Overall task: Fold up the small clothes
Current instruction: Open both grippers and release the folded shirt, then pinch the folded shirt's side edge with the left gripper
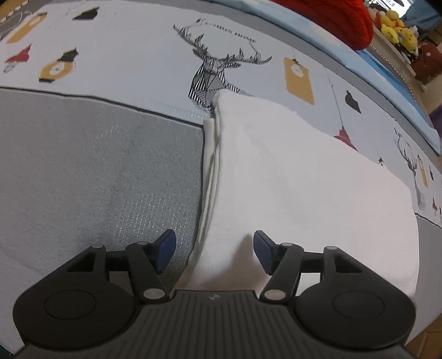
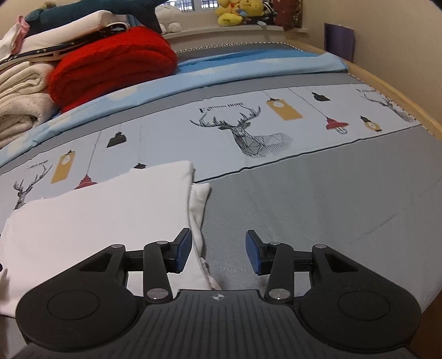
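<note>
Left wrist: white garment (image 1: 290, 179) lower edge seemingly hidden.

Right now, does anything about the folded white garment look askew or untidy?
Slightly. The white garment lies folded on the bed cover, but a lower layer sticks out past the top layer's side edge, so the edges are not flush. Nothing else stands out.

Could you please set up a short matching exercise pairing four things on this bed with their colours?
Things:
1. folded garment
2. rolled blanket
3. plush toys
4. far sheet

Colours:
A. yellow
B. light blue
C. white
D. red

Pairs: 1-C, 2-D, 3-A, 4-B
</note>
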Demonstrator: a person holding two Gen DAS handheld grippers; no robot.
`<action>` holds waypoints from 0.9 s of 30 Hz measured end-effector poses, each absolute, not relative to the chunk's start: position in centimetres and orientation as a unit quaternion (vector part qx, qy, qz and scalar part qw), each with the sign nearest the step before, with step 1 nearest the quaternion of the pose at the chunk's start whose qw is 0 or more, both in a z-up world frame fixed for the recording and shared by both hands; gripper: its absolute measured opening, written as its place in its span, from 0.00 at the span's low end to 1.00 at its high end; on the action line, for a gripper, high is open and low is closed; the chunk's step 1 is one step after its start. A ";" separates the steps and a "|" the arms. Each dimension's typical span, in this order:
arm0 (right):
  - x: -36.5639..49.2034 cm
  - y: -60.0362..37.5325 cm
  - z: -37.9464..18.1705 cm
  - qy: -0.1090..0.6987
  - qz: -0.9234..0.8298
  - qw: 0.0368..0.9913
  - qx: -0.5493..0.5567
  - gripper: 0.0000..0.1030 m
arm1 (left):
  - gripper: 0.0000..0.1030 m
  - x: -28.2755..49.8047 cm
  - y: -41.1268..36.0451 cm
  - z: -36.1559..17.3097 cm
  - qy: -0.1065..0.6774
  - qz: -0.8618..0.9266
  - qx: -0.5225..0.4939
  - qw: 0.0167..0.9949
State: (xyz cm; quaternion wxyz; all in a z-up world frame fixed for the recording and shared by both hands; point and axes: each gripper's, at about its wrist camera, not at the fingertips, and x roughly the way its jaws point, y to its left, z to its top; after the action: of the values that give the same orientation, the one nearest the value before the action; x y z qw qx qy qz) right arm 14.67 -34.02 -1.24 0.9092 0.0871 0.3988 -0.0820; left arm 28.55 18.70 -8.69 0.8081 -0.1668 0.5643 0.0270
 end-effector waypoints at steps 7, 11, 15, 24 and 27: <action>14.9 -34.4 -1.4 0.403 -0.089 0.906 0.089 0.43 | 0.66 29.2 18.0 -10.4 0.585 0.017 -0.149 0.797; 15.0 -34.7 -1.3 0.406 -0.093 0.905 0.088 0.43 | 0.64 29.5 17.3 -10.6 0.583 0.005 -0.124 0.803; 15.0 -35.0 -1.4 0.407 -0.099 0.904 0.089 0.43 | 0.38 29.3 16.2 -10.5 0.576 -0.020 -0.089 0.813; 15.1 -34.9 -1.8 0.406 -0.106 0.903 0.098 0.43 | 0.12 28.2 17.1 -9.3 0.551 -0.041 -0.067 0.831; 15.5 -34.2 -1.9 0.407 -0.100 0.903 0.096 0.43 | 0.12 27.9 18.0 -9.2 0.557 -0.028 -0.063 0.828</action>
State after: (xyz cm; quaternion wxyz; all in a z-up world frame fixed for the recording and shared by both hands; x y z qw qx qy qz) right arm 15.45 -34.19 -1.94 0.9028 0.0962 0.4071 -0.0999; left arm 27.92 17.99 -9.17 0.8279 -0.0630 0.5567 -0.0277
